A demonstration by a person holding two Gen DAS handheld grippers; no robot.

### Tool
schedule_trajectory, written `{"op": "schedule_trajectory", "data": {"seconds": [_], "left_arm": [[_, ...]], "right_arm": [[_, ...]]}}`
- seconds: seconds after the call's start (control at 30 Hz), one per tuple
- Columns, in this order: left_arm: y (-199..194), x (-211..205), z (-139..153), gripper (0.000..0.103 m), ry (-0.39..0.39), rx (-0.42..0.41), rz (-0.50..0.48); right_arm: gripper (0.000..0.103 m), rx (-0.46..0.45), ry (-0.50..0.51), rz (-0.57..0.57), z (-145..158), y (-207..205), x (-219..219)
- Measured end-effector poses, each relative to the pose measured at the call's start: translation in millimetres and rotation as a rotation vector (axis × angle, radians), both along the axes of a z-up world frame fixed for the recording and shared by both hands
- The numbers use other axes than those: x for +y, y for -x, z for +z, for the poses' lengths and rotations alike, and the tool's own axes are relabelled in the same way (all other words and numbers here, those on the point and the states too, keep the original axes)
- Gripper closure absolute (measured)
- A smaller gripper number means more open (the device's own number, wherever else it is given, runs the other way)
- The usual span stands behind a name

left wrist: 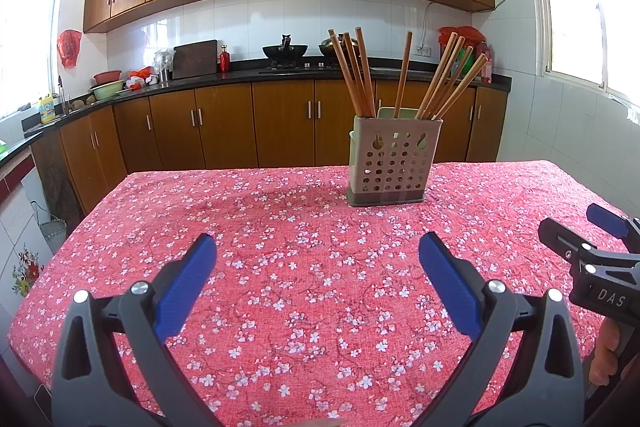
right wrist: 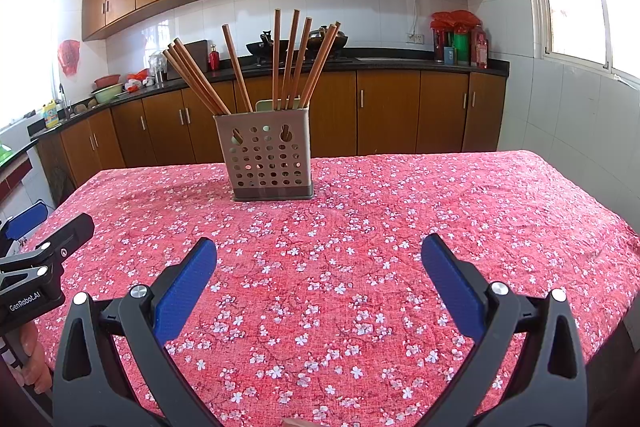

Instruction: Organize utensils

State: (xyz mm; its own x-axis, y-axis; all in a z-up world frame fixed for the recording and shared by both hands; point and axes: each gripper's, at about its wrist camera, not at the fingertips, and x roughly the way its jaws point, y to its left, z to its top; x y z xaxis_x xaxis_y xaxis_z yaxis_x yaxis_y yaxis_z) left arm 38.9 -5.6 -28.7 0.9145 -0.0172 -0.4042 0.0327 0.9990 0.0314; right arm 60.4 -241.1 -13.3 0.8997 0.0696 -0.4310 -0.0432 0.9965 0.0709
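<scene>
Blue-padded fingers [left wrist: 188, 283] of your left gripper [left wrist: 318, 247] are spread wide and grasp nothing, hanging over the surface [left wrist: 280, 287] with its red floral cloth. Your right gripper [right wrist: 319, 249] is equally spread and bare, beside the left one. Farther out, the perforated holder [right wrist: 268, 155] stands upright on the cloth, nearer the far edge. Wooden chopsticks [right wrist: 288, 59] stand in it, fanned out in several bunches. Beyond it run brown cabinets [right wrist: 384, 111] and a dark kitchen counter [right wrist: 400, 61].
</scene>
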Motion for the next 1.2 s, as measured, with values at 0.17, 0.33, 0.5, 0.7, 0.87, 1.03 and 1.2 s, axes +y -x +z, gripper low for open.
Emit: {"op": "schedule_trajectory", "data": {"seconds": [0.17,0.33,0.5,0.7,0.87,1.03,1.2], "left_arm": [[0.0,-0.1,0.1,0.004,0.001,0.001,0.001],[0.0,0.3,0.4,0.004,0.001,0.001,0.0],[-0.1,0.8,0.1,0.004,0.003,0.002,0.001],[-1.0,3.0,-2.6,0.004,0.006,0.004,0.001],[-0.9,2.5,-2.4,0.004,0.005,0.004,0.001],[-0.8,1.9,-2.4,0.004,0.004,0.004,0.002],[-0.9,2.0,-2.3,0.004,0.004,0.004,0.002]], "right_arm": [[0.002,0.001,0.0,0.0,0.0,0.0,-0.1],[0.002,0.0,0.0,0.0,0.2,0.0,0.1],[0.002,0.001,0.0,-0.001,0.3,0.0,-0.2],[0.002,0.001,0.0,0.0,0.4,-0.1,-0.8],[0.002,0.001,0.0,0.001,0.5,-0.2,-1.6],[0.002,0.002,-0.003,-0.001,0.2,0.0,-2.0],[0.002,0.003,-0.004,-0.002,0.0,0.3,-2.1]]}}
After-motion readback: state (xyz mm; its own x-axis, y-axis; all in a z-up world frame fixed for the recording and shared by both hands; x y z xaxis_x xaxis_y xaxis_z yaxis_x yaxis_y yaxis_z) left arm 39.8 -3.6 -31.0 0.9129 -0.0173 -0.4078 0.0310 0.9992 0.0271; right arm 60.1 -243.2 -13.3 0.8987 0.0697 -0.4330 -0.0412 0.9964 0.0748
